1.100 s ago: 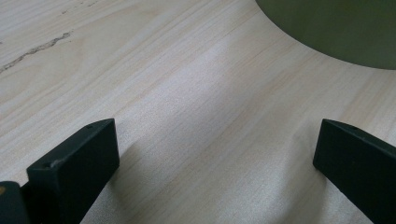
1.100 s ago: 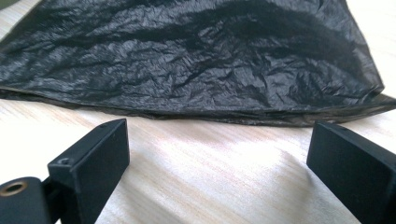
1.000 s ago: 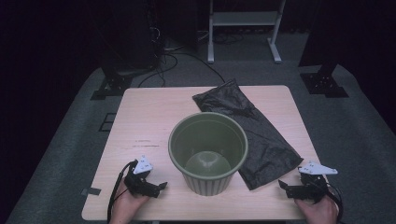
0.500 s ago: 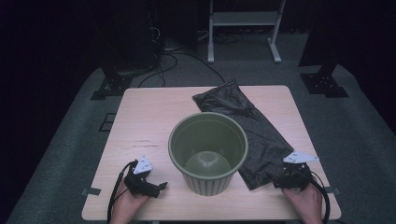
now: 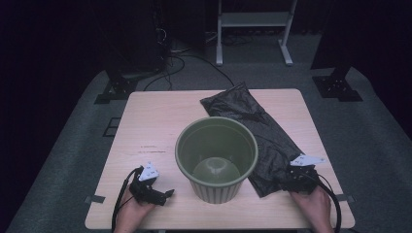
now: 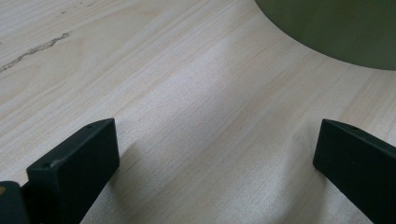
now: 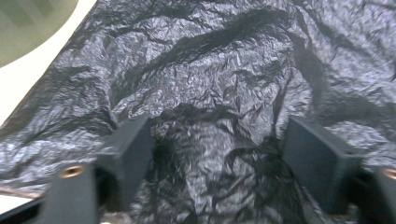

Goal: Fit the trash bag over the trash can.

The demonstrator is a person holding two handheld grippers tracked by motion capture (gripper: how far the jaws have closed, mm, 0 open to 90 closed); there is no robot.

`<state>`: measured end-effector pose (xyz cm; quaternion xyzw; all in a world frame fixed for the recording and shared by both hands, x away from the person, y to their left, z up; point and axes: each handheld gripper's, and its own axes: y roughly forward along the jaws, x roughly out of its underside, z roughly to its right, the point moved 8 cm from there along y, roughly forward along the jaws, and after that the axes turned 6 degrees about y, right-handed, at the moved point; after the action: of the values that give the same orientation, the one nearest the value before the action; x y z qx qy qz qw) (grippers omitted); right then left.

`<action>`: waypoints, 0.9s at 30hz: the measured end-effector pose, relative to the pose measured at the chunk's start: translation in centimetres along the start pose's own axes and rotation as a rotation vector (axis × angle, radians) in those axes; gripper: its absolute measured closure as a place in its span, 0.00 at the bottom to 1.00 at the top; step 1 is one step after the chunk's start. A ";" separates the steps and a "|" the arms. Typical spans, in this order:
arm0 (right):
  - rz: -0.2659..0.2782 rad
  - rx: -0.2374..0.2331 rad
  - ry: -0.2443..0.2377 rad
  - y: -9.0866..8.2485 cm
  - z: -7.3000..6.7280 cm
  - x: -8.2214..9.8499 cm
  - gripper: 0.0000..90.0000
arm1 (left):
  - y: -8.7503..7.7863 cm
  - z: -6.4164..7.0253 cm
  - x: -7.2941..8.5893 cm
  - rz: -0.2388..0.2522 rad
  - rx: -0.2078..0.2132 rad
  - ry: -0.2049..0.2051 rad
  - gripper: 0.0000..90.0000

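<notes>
Black bag bunched between right gripper jaws

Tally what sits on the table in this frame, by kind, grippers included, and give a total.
Green bucket: 1
Black plastic bag: 1
Handheld grippers: 2, the left gripper beside the bucket over bare wood, the right gripper with its jaws closing in on a bunched fold of the bag, pads not yet pressing on it
Total: 4
</notes>
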<state>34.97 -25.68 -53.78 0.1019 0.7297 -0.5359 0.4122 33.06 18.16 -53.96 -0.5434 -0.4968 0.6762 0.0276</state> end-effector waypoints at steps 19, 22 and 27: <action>-0.005 -0.067 0.004 -1.5 -0.6 0.5 0.99 | 0.0 0.0 0.0 0.001 -0.001 0.000 0.00; -0.005 -0.081 0.006 -2.2 -0.9 1.0 0.99 | 0.0 0.0 0.0 0.001 -0.001 0.001 0.00; -0.030 -0.110 -0.007 -3.5 -1.9 2.5 0.99 | 0.0 0.0 0.0 0.001 -0.001 0.000 0.00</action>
<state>30.40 -26.20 -53.00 0.0664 0.7582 -0.5013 0.4116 33.11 18.16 -53.96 -0.5437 -0.4968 0.6759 0.0269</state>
